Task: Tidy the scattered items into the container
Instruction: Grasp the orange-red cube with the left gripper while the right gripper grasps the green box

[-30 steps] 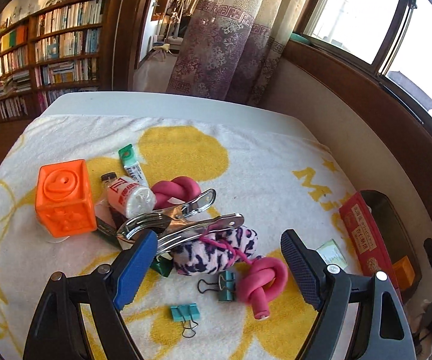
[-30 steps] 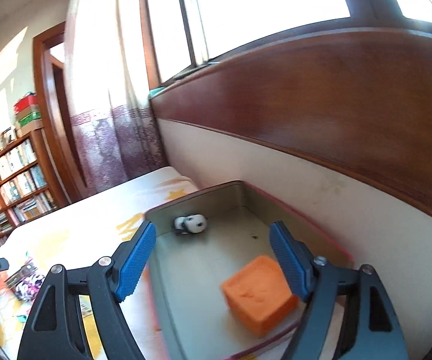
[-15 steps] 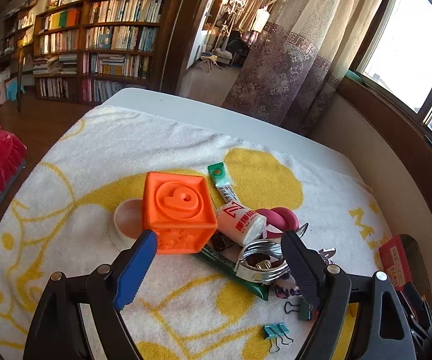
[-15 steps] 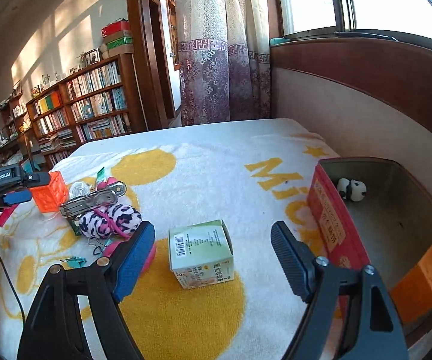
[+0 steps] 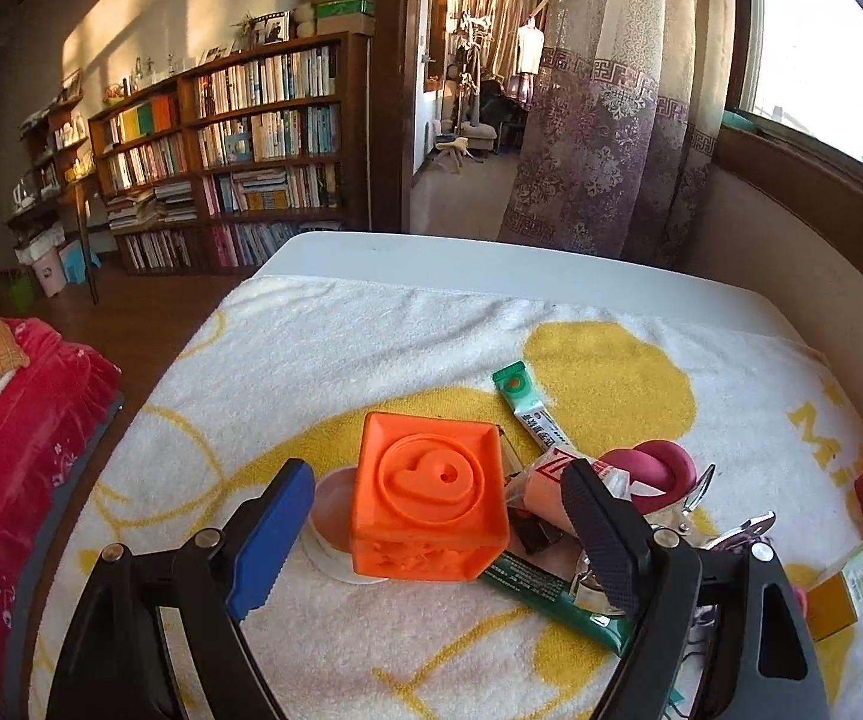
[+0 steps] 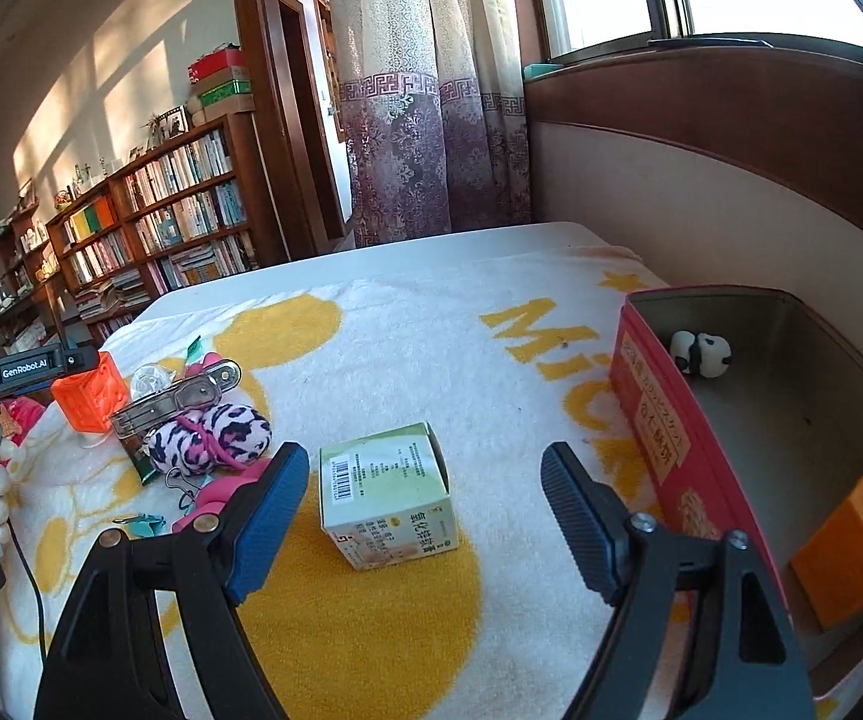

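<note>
Several oddments beside orange cube

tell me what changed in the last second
The right gripper swung away from the red tin to frame the small green box. The left gripper shifted from the clutter pile to bracket the orange cube. Both stay open, holding nothing; items unmoved.

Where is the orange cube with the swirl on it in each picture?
Left wrist view: the orange cube sits low in the middle, between the open left gripper.
Right wrist view: the same cube is small at the far left edge, beside the metal clip.
Shared landmark: the metal clip, which lies right of the cube in both views.
</note>
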Motion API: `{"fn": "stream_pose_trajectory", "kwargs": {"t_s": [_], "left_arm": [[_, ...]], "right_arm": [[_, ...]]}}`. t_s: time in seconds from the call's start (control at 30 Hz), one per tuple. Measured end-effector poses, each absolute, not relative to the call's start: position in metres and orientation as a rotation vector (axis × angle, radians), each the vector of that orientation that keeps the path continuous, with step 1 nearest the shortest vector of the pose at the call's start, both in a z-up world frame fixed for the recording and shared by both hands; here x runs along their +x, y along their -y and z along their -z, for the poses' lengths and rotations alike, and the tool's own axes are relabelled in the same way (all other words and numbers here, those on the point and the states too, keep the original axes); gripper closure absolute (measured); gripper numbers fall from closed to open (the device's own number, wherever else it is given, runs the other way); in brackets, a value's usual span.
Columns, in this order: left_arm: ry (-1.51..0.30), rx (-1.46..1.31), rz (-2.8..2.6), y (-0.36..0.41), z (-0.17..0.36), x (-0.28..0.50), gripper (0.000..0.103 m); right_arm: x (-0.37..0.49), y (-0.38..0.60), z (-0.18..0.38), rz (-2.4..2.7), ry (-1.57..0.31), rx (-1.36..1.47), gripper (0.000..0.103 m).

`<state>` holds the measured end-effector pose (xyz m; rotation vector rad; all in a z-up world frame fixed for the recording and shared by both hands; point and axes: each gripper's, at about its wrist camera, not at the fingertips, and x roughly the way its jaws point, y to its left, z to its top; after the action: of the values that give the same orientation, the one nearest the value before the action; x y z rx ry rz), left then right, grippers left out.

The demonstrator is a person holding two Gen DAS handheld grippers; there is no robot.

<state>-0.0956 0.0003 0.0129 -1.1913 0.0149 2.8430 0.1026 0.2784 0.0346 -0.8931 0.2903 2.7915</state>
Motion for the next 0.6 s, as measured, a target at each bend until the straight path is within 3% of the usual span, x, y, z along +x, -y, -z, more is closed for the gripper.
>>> {"fn": "stream_pose_trajectory", "kwargs": {"t_s": [0.3, 0.37, 0.4, 0.6], "left_arm": [[0.112, -1.367, -2.800, 0.020, 0.027, -0.121, 0.017], [0.122, -1.351, -2.804, 0.021, 0.024, -0.119, 0.031], [0.120, -1.346, -2.813, 0.022, 0.022, -0.117, 0.045], [0.220, -1.260, -2.806, 0.028, 0.003, -0.101, 0.049]], "right_arm": [[0.100, -0.285, -0.031, -2.779, -0.329, -0.923, 0.020], [0.099, -0.285, -0.030, -2.778, -0.336, -0.929, 0.020], [0.099, -0.286, -0.030, -2.777, -0.342, -0.929, 0.020], [0.099, -0.289, -0.028, -2.785, -0.370, -0.932, 0.020]]}}
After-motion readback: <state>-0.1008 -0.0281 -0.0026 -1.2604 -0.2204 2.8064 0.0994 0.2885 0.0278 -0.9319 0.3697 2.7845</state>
